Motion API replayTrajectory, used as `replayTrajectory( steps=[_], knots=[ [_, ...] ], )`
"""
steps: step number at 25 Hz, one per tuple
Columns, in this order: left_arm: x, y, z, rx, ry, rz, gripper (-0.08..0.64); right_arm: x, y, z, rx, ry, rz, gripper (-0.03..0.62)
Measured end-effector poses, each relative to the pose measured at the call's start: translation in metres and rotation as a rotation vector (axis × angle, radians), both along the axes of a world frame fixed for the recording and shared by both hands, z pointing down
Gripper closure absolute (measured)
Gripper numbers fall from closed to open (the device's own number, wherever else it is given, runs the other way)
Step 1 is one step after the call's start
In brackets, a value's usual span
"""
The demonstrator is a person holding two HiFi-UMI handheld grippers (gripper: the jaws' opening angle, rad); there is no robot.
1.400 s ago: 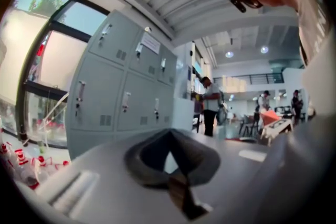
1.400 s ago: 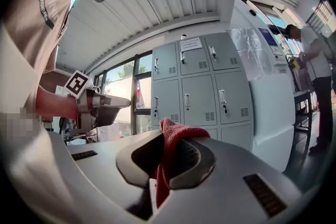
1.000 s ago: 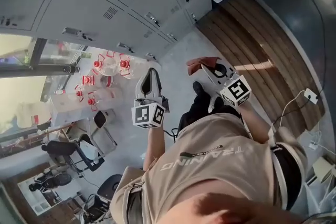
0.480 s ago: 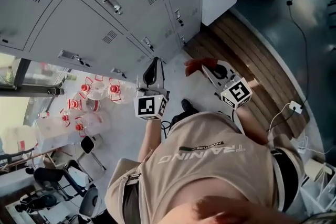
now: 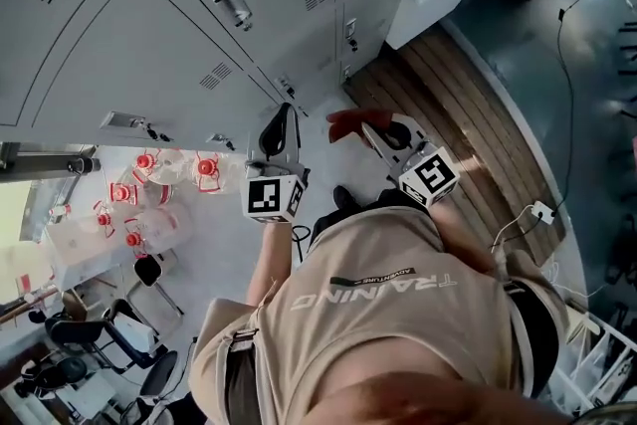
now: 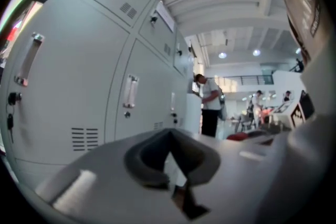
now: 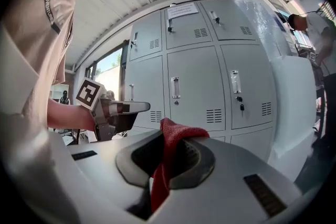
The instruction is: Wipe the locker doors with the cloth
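One red cloth (image 7: 163,170) sat pinched in the right claw (image 7: 170,139), its folded end poking past the tips, clear of the grey lockers (image 7: 195,78). The left claw (image 6: 169,134) was pressed together on nothing, held out beside the right, both pointing at the doors. The person's shirt (image 5: 388,323) read "TRAINING". A paper label (image 7: 182,9) on a top door was too small to read.
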State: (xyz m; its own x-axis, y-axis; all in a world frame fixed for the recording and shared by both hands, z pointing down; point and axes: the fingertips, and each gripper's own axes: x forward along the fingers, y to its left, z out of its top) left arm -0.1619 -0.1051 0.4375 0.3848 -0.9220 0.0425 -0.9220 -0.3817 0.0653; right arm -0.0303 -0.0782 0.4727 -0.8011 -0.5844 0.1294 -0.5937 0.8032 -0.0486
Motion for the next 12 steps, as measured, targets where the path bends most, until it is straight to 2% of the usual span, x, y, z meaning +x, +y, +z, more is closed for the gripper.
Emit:
replayTrajectory(
  steps=[6, 12],
  knots=[
    [-0.037, -0.026, 0.012, -0.023, 0.011, -0.119, 0.555, -0.033, -0.039, 0.01, -0.002, 0.031, -0.135, 0.565],
    [-0.058, -0.045, -0.012, -0.003, -0.041, -0.285, 0.555, -0.06, -0.08, -0.004, 0.03, -0.019, -0.315, 0.565]
  ],
)
